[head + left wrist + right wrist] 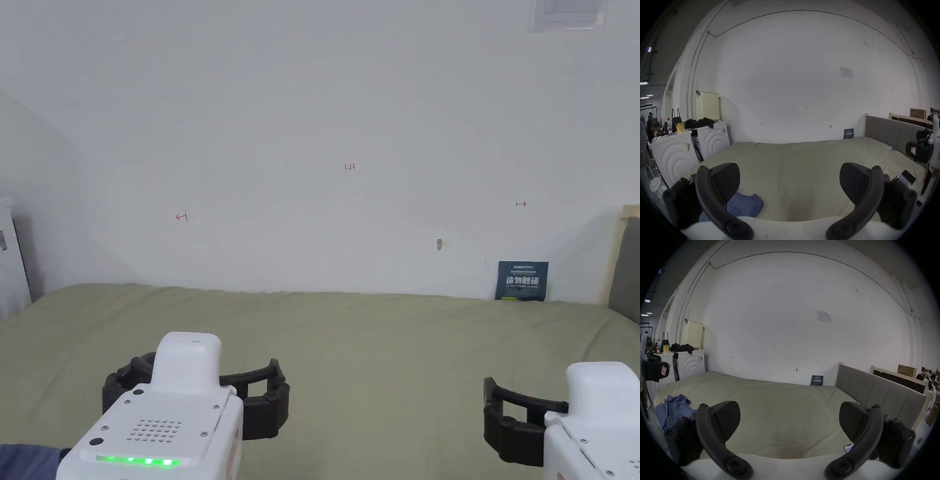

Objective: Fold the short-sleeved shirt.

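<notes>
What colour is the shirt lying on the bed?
Blue; the shirt shows best in the right gripper view, crumpled at the bed's left edge.

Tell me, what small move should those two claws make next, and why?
Probably lower the left gripper toward the blue shirt, which lies crumpled at the bed's near left edge. Both it and the right gripper hover open and empty above bare sheet, so nothing is held yet.
</notes>
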`<state>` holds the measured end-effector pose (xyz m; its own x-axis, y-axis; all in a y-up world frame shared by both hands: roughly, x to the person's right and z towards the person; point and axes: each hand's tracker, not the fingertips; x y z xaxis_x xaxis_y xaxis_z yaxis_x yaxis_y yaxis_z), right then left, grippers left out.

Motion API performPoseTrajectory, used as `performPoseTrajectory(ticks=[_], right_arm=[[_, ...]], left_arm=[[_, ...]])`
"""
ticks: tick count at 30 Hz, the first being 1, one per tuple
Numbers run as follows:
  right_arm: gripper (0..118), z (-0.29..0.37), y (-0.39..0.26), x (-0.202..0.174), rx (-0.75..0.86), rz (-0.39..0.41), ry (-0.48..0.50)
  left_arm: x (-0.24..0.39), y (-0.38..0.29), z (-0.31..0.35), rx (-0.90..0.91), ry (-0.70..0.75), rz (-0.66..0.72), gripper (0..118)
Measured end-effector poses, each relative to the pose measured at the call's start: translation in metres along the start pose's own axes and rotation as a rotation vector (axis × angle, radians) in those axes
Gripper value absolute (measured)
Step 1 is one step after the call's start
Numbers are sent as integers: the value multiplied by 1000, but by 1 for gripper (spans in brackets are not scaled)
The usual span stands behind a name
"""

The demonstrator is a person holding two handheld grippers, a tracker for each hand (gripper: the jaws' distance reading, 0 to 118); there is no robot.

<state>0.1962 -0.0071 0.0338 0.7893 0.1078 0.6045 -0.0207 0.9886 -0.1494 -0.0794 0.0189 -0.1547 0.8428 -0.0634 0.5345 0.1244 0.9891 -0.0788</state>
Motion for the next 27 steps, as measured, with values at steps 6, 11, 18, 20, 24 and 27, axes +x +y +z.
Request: performPoseTrajectory(ticks=[6, 11, 18, 20, 24, 27], right_arm=[[47, 5, 3, 2, 0, -28, 15], [0, 5, -3, 18, 13, -40, -29], [0, 5, -1, 8, -3, -26, -45], [0, 4, -2, 6, -3, -20, -41], [0, -6, -3, -11, -14, -17, -4], [0, -13, 0, -39, -9, -13, 69]], left_arm=[[4, -2, 2, -10, -2, -22, 11], [6, -4, -14, -12, -24, 17, 0], [0, -5, -3, -15, -15, 15, 0], [-3, -6, -3, -22, 0, 16, 0], [-23, -9, 3, -27, 38, 17, 0], [-50, -12, 13, -37, 105, 14, 0]])
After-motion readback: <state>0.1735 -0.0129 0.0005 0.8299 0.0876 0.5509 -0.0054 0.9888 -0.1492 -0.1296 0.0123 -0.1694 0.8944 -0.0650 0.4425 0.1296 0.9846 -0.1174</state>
